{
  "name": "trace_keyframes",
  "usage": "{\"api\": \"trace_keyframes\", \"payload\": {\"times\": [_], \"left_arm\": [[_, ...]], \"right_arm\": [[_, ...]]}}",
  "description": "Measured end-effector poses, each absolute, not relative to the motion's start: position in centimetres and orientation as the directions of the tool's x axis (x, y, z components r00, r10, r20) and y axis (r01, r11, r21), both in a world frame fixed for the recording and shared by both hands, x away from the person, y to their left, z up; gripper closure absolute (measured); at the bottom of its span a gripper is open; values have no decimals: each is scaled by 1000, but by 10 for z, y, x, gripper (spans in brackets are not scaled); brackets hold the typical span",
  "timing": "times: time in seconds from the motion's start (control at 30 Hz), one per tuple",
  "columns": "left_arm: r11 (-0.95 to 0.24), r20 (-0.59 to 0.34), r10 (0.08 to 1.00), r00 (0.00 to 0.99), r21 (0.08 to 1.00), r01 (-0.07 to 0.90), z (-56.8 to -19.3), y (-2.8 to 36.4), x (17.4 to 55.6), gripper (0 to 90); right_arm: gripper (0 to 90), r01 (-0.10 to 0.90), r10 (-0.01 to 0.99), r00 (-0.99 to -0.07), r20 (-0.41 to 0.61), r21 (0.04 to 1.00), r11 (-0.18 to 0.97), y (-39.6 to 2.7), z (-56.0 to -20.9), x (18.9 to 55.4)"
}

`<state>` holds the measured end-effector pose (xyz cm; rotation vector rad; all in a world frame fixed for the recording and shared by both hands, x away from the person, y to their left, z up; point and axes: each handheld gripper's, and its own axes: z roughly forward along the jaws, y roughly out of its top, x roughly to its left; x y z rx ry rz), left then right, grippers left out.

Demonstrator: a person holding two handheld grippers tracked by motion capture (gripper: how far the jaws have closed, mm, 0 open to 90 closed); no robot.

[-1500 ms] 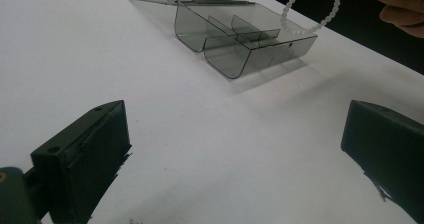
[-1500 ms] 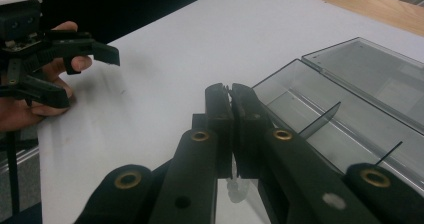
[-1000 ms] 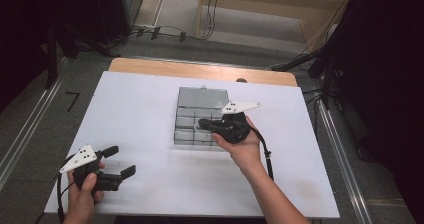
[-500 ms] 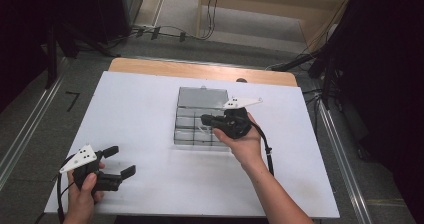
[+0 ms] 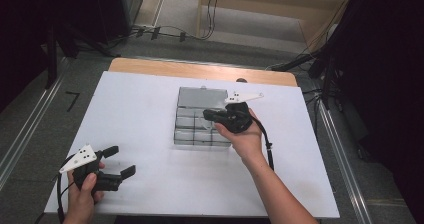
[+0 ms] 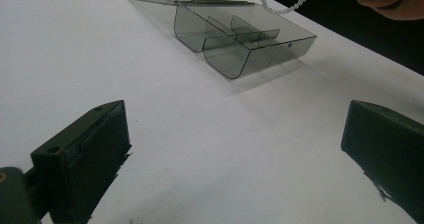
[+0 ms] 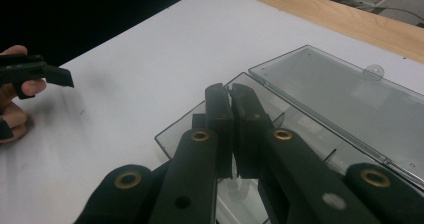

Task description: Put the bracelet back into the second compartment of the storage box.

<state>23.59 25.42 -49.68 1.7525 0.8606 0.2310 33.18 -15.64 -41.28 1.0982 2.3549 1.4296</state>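
A clear grey plastic box (image 5: 200, 121) lies flat near the middle of the white worktop (image 5: 135, 119), a little toward the far side. Thin walls split its tray into small compartments in rows. Its lid (image 5: 200, 97) is open, swung back on the far edge and lying flat on the worktop, with a small round tab at its far rim. A string of small white beads (image 6: 287, 1) hangs above the box's far side in the left gripper view.
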Motion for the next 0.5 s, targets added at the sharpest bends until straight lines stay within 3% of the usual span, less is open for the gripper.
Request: {"api": "trace_keyframes", "payload": {"times": [0.5], "left_arm": [[-124,-256,648,717,893,432,-497,254,236,0]], "right_arm": [[858,517,690,-686,229,821,242,-162,-421,345]]}}
